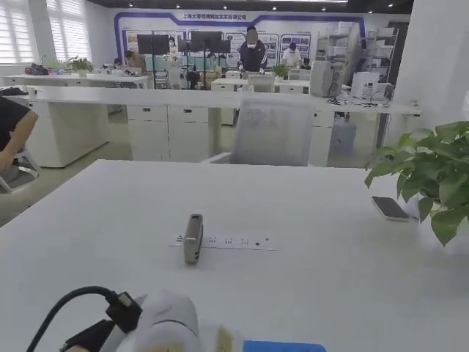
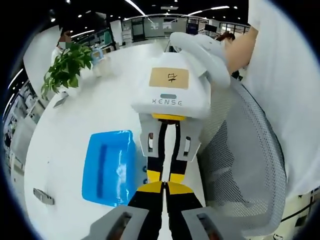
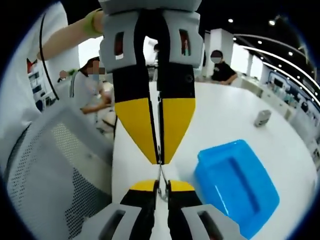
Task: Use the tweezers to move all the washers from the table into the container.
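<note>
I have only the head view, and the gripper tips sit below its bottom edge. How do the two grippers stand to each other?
Observer: Tip to tip. In the right gripper view the left gripper points down from the top, straight at the tips of the right gripper.
Operator: Anything between them?
Observer: A thin metal strip, likely the tweezers, runs from the left gripper's shut jaws to the right gripper's tips; whether those clamp it, I cannot tell.
Operator: I glimpse a blue edge low down. What is it?
Observer: The container: a shallow blue tray with a sunken middle, on the table beside the jaws.
</note>
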